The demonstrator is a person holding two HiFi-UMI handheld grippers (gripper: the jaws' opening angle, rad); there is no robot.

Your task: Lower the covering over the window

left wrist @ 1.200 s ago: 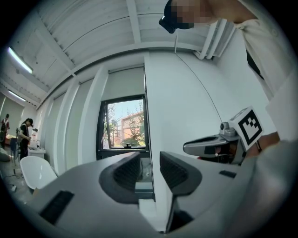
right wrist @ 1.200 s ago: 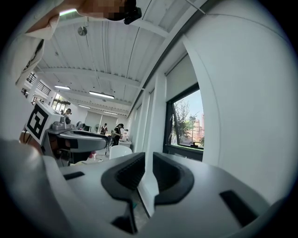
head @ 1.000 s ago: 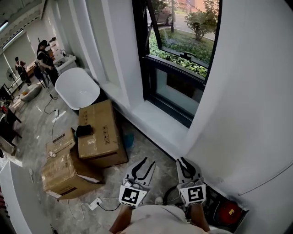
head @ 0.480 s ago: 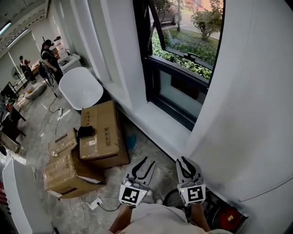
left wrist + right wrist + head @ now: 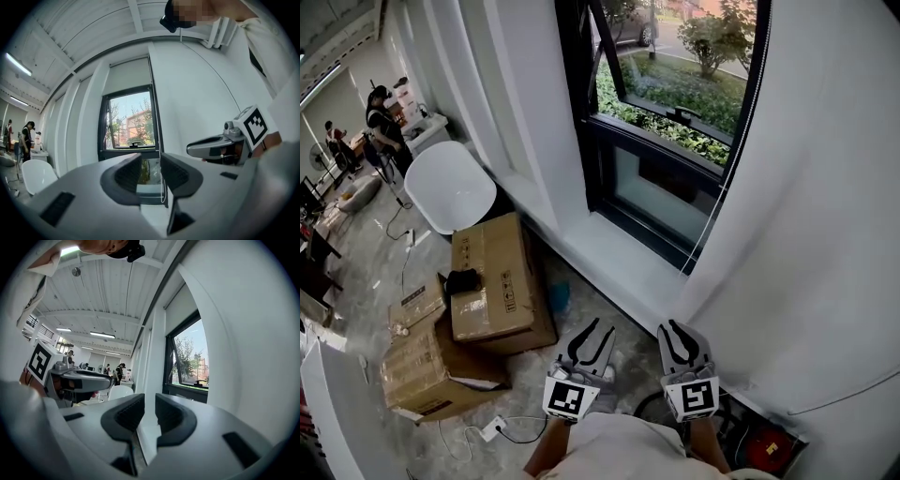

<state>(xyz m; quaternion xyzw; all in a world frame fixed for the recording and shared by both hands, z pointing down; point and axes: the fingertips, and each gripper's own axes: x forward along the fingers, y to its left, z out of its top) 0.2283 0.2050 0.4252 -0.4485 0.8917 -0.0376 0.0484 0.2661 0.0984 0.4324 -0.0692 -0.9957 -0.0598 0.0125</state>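
Both tongs held low in front of me, facing the window (image 5: 675,103). My left gripper (image 5: 602,327) has its jaws parted by a clear gap, and nothing lies between the pads. My right gripper (image 5: 668,325), just beside it and level with it, likewise stands with jaws apart and grips nothing; only the bare wall edge shows through its gap.

The covering (image 5: 129,72), a pale roller blind, sits ahead of and well above both tongs. It hangs over only the top strip of the window opening, leaving the glass below it uncovered.

The blind's thin cord (image 5: 162,173) drops along the window's right frame, ahead of the left gripper and showing through its jaw gap. It is well apart from the pads.

The white sill (image 5: 619,253) runs ahead of both tongs, below the glass. A plain white wall (image 5: 825,234) stands to the right of the right gripper. Cardboard boxes (image 5: 492,277) and a white chair (image 5: 450,183) stand to the left of the left gripper, on the floor.
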